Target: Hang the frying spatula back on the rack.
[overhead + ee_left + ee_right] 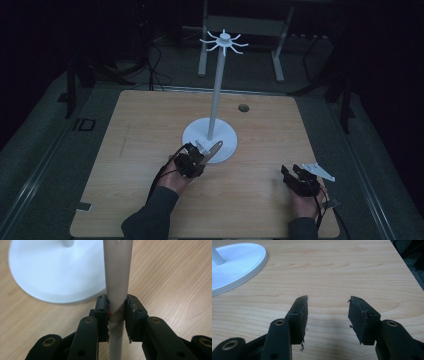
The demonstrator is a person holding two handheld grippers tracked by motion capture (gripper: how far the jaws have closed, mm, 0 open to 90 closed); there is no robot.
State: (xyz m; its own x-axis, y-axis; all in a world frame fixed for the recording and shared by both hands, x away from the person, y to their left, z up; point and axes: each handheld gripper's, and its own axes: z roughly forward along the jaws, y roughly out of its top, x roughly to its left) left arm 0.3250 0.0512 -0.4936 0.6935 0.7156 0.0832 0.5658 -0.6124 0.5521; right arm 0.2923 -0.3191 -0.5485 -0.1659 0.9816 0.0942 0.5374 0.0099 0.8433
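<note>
A white stand has a round base, a thin pole and a ring of hooks at its top. My left gripper hovers at the base's near edge, shut on a pale grey rod that slants up to the right. In the left gripper view the rod runs straight up between the pads of that gripper, with the base behind it. My right gripper rests low at the table's near right; its jaws stand open with nothing between them.
The wooden table has a small round hole at the back right of the stand. A grey metal frame stands on the floor beyond the far edge. The stand's base lies to the far left of the right gripper.
</note>
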